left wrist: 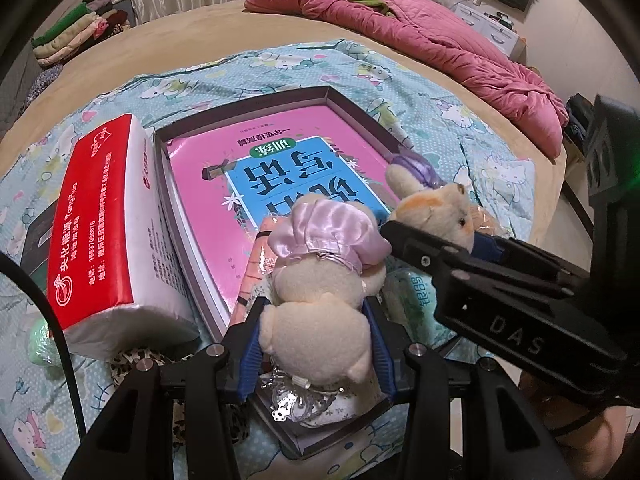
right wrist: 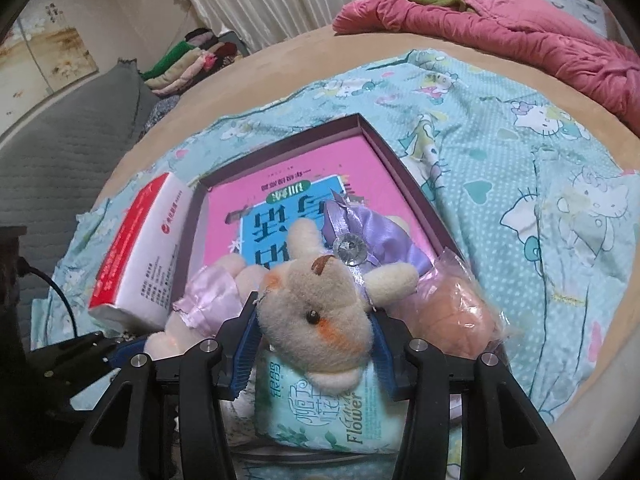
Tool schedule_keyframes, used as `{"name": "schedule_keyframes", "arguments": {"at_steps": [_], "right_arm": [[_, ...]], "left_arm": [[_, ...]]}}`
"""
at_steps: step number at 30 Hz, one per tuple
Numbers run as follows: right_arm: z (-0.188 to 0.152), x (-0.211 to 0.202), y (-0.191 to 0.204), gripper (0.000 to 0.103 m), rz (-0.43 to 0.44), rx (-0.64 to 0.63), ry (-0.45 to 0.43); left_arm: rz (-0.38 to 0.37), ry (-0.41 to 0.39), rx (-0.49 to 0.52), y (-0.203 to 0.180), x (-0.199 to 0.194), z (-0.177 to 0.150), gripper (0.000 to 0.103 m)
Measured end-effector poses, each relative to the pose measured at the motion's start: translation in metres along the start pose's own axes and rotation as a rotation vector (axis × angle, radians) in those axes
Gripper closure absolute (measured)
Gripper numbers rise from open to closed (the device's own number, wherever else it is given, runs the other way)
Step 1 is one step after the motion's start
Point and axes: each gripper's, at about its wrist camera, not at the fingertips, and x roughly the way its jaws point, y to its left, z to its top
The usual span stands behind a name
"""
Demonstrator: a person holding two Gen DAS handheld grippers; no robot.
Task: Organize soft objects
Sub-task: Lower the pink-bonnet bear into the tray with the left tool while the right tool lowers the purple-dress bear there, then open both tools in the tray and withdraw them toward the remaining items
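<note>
My left gripper (left wrist: pixel 316 320) is shut on a cream plush bear in a pink satin dress (left wrist: pixel 320 280), holding it by the head over the near end of a shallow dark box (left wrist: pixel 280 98). My right gripper (right wrist: pixel 314 336) is shut on the head of a cream plush bear in a purple satin dress (right wrist: pixel 320 300), just right of the first bear (right wrist: pixel 208 300). The right gripper also shows in the left wrist view (left wrist: pixel 432 236). A pink and blue book (left wrist: pixel 256 168) lies in the box. A green tissue pack (right wrist: pixel 320 408) lies under the right gripper.
A red and white tissue pack (left wrist: pixel 100 232) leans on the box's left side. A wrapped orange soft item (right wrist: pixel 456 312) sits at the box's right. A Hello Kitty sheet (right wrist: pixel 540 184) covers the bed. A pink quilt (left wrist: pixel 460 40) lies at the back, folded clothes (left wrist: pixel 72 36) far left.
</note>
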Motion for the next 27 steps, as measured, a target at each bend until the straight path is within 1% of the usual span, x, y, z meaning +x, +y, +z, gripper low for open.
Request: {"name": "schedule_keyframes", "arguments": {"at_steps": [10,14,17,21,23,27], "right_arm": [[0.000,0.000,-0.003,0.049,0.004,0.023,-0.013],[0.001,-0.006,-0.004,0.042,0.000,0.033,-0.029],[0.002,-0.011,-0.006,0.041,-0.001,0.040,-0.040],[0.002,-0.020,-0.008,0.038,-0.007,0.046,-0.058],[0.002,-0.026,-0.010,0.033,-0.012,0.052,-0.070],[0.002,-0.042,-0.014,0.029,-0.023,0.066,-0.111]], "left_arm": [[-0.006,0.002,-0.008,0.002,0.001,0.000,0.054],[-0.007,0.005,-0.006,0.000,0.002,0.001,0.054],[-0.009,0.009,-0.005,-0.001,0.003,0.002,0.053],[-0.009,0.017,-0.001,-0.002,0.005,0.002,0.050],[-0.009,0.017,-0.002,-0.002,0.005,0.002,0.049],[-0.010,0.013,-0.012,-0.001,0.004,0.003,0.042]]}}
